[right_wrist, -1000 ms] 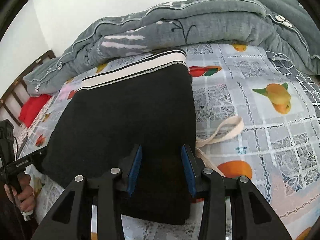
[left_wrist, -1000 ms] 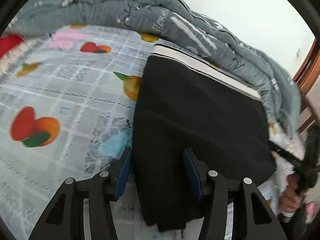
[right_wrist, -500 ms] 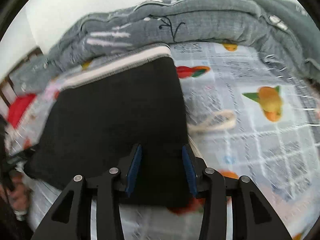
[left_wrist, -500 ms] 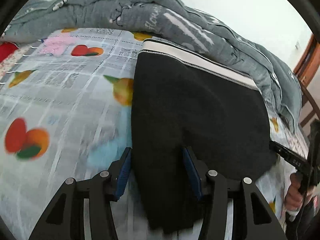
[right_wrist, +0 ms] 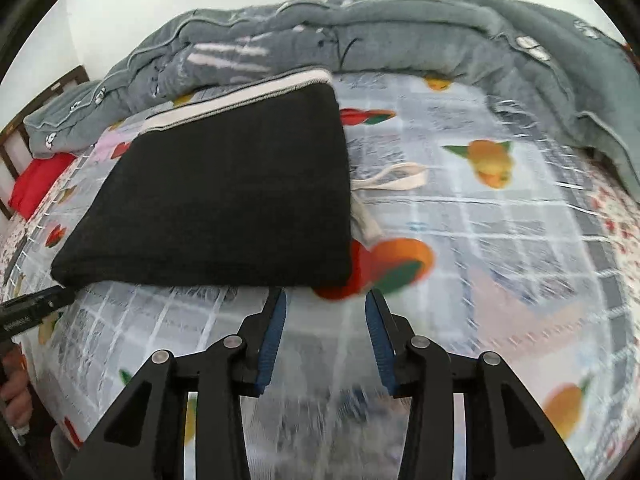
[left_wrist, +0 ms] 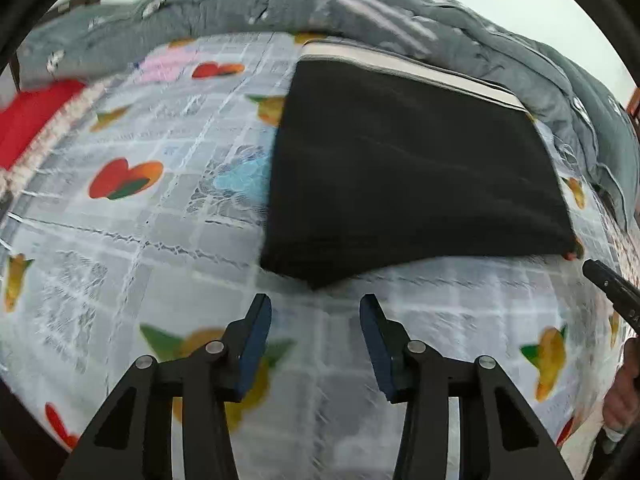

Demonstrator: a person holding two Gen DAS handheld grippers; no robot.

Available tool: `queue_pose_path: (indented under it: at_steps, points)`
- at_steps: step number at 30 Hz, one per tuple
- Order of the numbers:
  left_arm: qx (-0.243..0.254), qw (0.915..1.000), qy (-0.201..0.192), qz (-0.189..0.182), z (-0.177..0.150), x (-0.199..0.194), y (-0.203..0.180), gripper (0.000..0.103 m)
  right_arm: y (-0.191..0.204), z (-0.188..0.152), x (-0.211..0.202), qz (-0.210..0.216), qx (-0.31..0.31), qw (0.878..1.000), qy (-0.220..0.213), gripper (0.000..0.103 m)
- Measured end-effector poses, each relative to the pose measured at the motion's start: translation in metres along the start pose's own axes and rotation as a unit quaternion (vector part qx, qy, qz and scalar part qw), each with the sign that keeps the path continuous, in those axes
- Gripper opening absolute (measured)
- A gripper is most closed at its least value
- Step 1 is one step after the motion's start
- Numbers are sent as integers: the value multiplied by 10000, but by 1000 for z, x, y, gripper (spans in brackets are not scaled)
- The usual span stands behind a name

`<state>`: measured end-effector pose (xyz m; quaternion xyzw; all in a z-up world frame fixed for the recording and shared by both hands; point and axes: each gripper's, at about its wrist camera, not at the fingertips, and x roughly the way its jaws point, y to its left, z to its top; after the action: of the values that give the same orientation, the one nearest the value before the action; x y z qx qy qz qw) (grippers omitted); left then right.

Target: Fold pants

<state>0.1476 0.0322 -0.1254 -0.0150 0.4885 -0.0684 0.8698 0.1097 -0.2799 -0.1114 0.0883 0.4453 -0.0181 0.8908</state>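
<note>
The black pants [left_wrist: 408,168] lie folded into a flat rectangle on the fruit-print bed sheet [left_wrist: 160,240], with a white waistband along the far edge. They also show in the right wrist view [right_wrist: 224,196], where a cream drawstring [right_wrist: 392,180] trails out from their right side. My left gripper [left_wrist: 316,340] is open and empty, just short of the pants' near left corner. My right gripper [right_wrist: 326,336] is open and empty, just short of the near right corner. Neither gripper touches the cloth.
A rumpled grey quilt [right_wrist: 360,36] lies along the far side of the bed, right behind the pants. A red pillow [left_wrist: 32,124] lies at the far left. A wooden bed frame [right_wrist: 44,96] shows at the left edge.
Both grippers have pulled back off the pants toward the near edge of the bed. Earlier the open jaws hovered over the black cloth; now they are over bare sheet.
</note>
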Motion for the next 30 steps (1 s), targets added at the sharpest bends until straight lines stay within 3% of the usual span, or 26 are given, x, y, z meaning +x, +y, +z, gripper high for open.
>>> queue_pose_path:
  at_steps: [2, 5, 10, 11, 13, 16, 30]
  points:
    - [17, 9996, -210, -161, -4, -23, -12, 43, 1, -4, -20, 25, -75, 10000, -6, 42]
    - [137, 9979, -598, -186, -7, -62, -31, 46, 3, -8, -50, -302, -247, 9991, -168, 42]
    - [497, 9918, -1154, 227, -12, -114, -58, 56, 3, -10, -92, -442, -248, 9985, -220, 43]
    - [504, 9909, -1225, 224, -13, -122, -61, 61, 2, -11, -100, -476, -222, 9983, -263, 47]
    - [511, 9905, -1268, 124, -14, -134, -64, 66, 1, -13, -114, -463, -126, 9981, -377, 76]
    - [488, 9891, -1387, 117, -19, -149, -65, 66, 0, -17, -137, -442, -3, 9959, -789, 94]
    - [436, 9850, -1652, 221, -36, -180, -63, 67, 17, -33, -187, -539, -127, 9925, -1089, 95]
